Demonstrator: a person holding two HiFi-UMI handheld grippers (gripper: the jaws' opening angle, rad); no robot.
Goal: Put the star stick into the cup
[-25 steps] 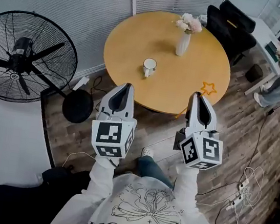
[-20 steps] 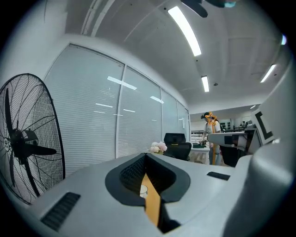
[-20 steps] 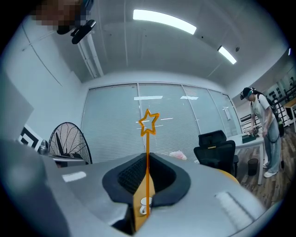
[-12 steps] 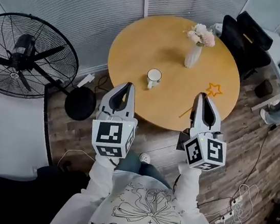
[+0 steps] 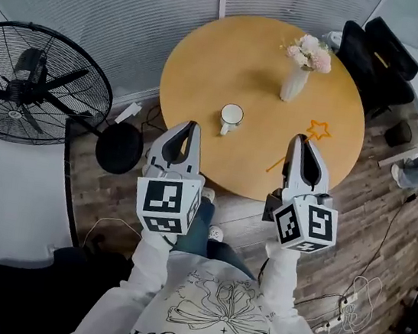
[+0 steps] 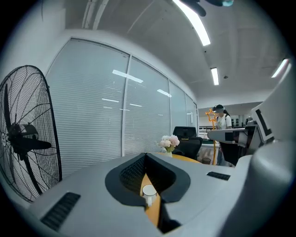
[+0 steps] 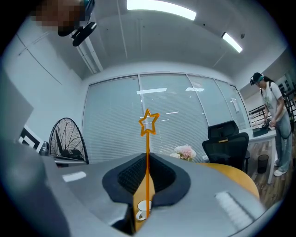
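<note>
An orange star stick is gripped in my shut right gripper, its star out over the round wooden table and its tail slanting back to the left. In the right gripper view the stick stands upright between the jaws, star on top. The white cup stands upright near the table's front edge, ahead of and between both grippers; it shows through each gripper's jaw gap. My left gripper is shut and holds nothing, just short of the table edge.
A white vase of pink flowers stands on the table's far right. A large black floor fan is at the left. Black office chairs stand behind the table. Cables and a power strip lie on the wooden floor at right.
Both grippers and the view have moved toward the table; the cup and table edge sit closer to the jaw tips. The star stick stays gripped in the right gripper.
</note>
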